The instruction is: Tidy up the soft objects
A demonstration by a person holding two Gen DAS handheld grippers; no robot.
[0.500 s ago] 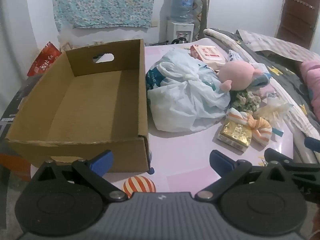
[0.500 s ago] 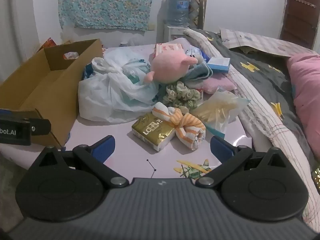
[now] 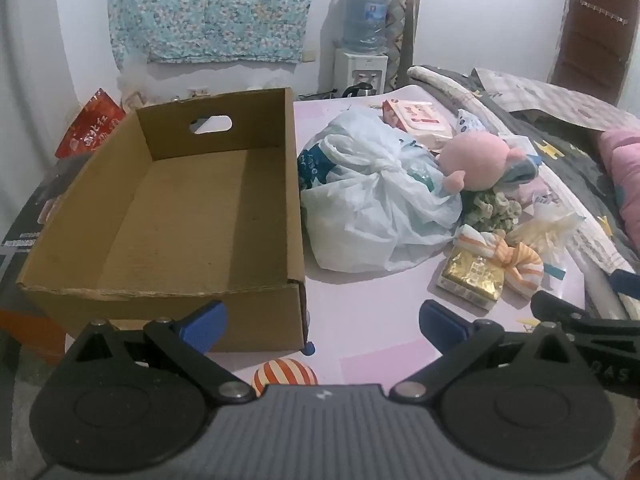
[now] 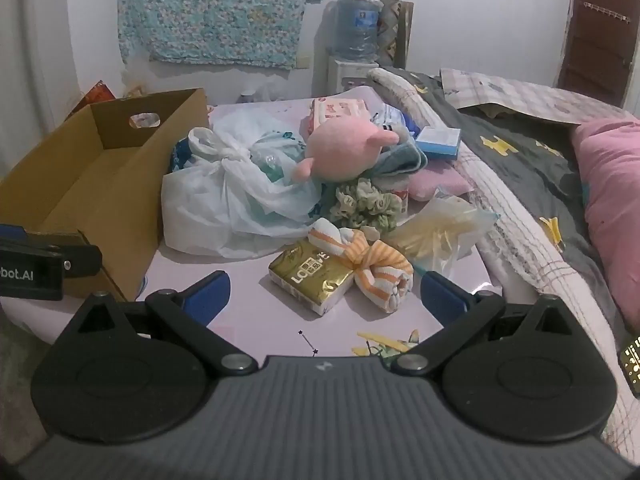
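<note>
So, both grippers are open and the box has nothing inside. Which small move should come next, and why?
Probably ease the right gripper forward and down over the orange striped cloth. It is the nearest soft thing, lying between the open jaws' line and partly on the gold packet. The cardboard box stands empty beside the pile, ready to receive it.

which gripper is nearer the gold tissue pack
Right. The right gripper hangs open just short of the gold tissue pack, which lies nearly between its fingertips. The left gripper is open by the cardboard box corner, with the pack off to its right.
</note>
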